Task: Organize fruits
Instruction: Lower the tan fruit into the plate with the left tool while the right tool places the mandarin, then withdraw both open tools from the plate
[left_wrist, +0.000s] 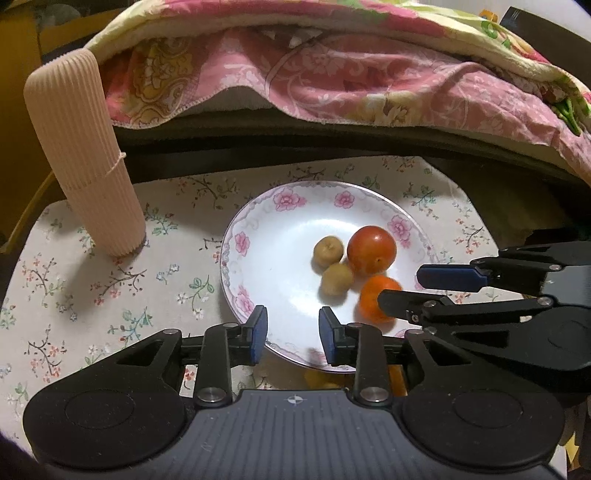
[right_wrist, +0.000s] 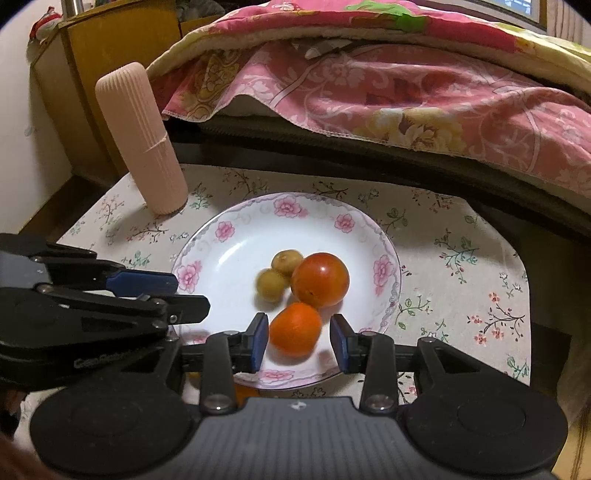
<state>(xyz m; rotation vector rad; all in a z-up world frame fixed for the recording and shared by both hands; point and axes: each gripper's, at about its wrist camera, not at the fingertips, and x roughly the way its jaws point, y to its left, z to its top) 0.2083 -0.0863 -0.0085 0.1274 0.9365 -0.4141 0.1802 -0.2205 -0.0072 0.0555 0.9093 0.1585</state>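
Observation:
A white plate with pink flowers lies on the floral tablecloth. In it are a red tomato, two small yellow-brown fruits, and an orange tangerine. My right gripper is open around the tangerine, with its pads clear of the fruit on both sides. My left gripper is open and empty over the plate's near rim.
A ribbed pale pink cylinder stands upright at the back left of the table. A pink floral quilt hangs over a bed behind. More orange and yellow fruit shows below the plate's near rim.

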